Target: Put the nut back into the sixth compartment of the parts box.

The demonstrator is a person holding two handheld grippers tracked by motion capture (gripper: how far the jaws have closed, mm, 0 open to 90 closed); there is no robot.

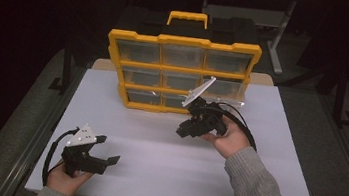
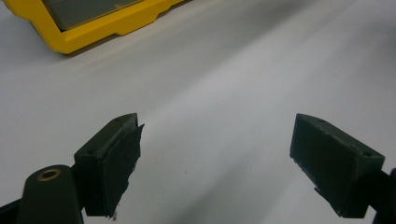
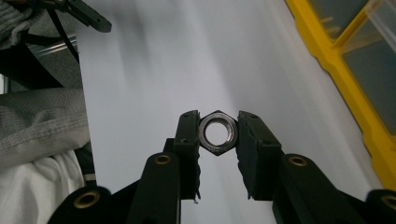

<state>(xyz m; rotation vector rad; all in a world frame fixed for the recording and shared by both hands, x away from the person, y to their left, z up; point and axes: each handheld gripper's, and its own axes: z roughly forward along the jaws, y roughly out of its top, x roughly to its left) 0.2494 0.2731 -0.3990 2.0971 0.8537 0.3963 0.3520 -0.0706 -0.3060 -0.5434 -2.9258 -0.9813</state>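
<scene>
A steel hex nut is clamped between the black jaws of my right gripper, held above the white table. In the high view my right gripper hovers just in front of the yellow organizer case, which stands upright with clear drawer fronts. My left gripper rests near the table's front left corner, its jaws wide apart with nothing between them. In the left gripper view its fingertips frame bare table, with a corner of the yellow case far off.
The white table has bare room between the two hands. The yellow case edge runs along the right of the right gripper view. A grey sleeve and the other gripper show at that view's left.
</scene>
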